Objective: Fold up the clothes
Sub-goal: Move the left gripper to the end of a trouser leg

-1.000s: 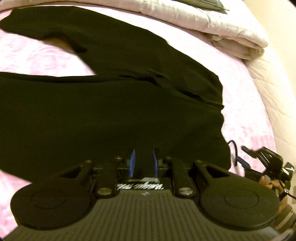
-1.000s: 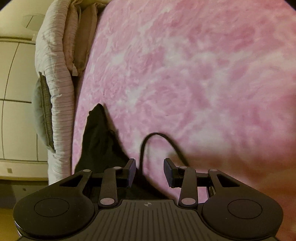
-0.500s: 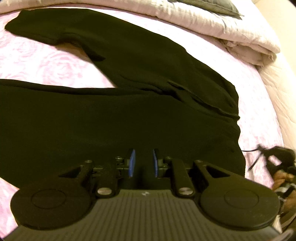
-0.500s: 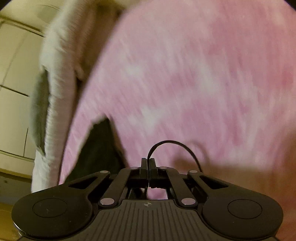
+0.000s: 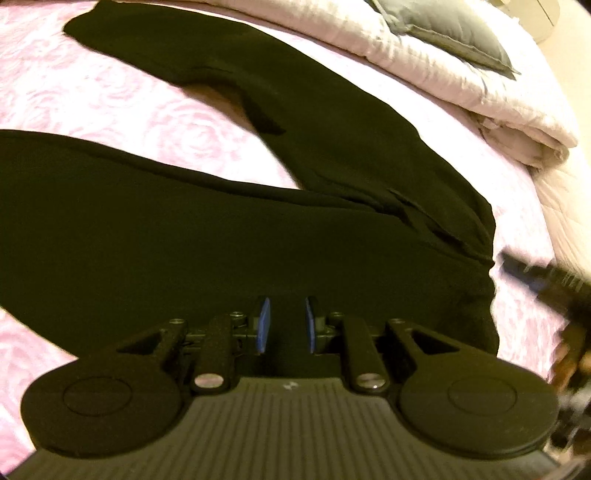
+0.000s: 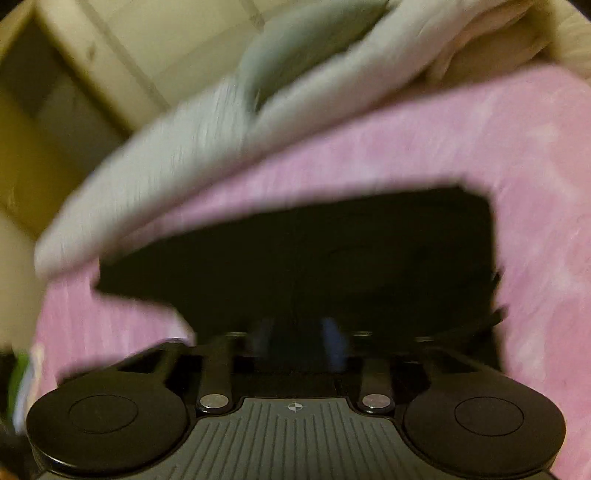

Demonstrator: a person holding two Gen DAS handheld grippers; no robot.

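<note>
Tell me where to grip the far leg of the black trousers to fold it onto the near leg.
Grip the far leg at its cuff, coming from the quilt side. It lies flat and splayed away from the near leg, so the cuff is its free end, probably easiest to carry across.

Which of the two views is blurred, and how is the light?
Right wrist view: heavy motion blur smears the black garment and the quilt. Left wrist view: mostly sharp, warm dim light, fisheye bending, only the right gripper at the edge is blurred.
</note>
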